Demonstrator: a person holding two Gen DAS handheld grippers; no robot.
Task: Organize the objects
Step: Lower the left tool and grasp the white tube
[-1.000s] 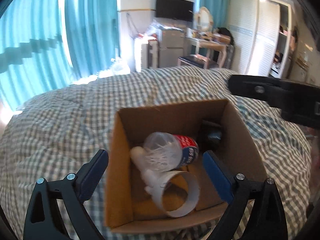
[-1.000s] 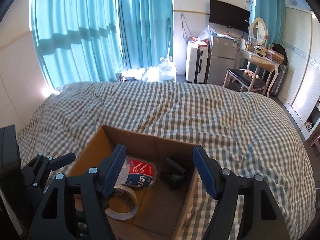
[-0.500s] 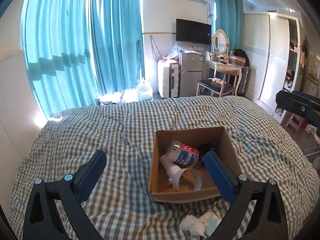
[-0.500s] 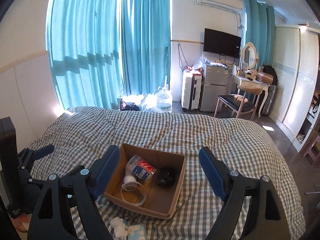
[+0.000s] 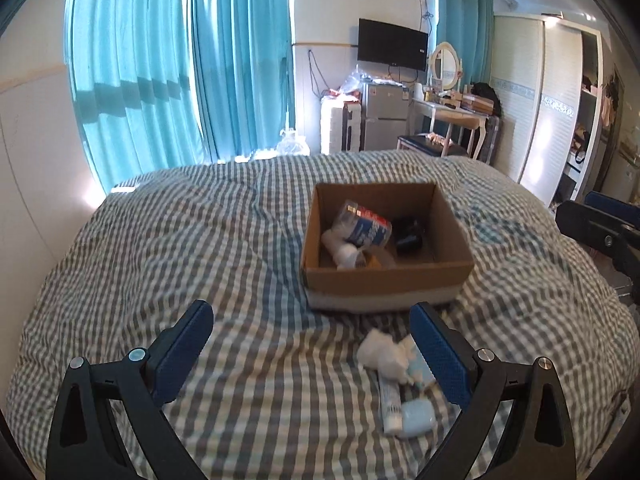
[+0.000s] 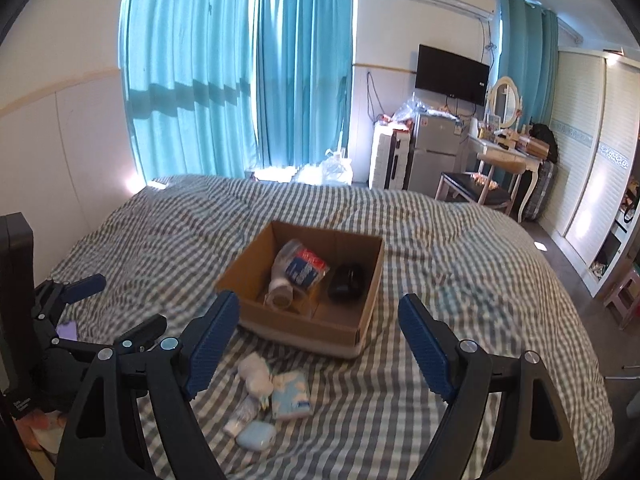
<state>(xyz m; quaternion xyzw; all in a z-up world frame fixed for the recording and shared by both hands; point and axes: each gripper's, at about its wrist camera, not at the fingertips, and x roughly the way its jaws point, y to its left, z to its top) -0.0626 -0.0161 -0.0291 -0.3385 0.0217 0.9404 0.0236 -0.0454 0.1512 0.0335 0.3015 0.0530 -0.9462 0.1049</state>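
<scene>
Both grippers pulled back since prev frame; box [image 5: 384, 280] now farther.

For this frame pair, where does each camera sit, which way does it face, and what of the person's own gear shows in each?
Left wrist: rides the left tool, looking down the bed at the cardboard box; its own open blue fingers show, the right tool at the right edge.
Right wrist: rides the right tool, facing the same way; its open fingers show, the left tool at lower left.
Shared: box, crumpled tissue, tissue pack, curtains.
</scene>
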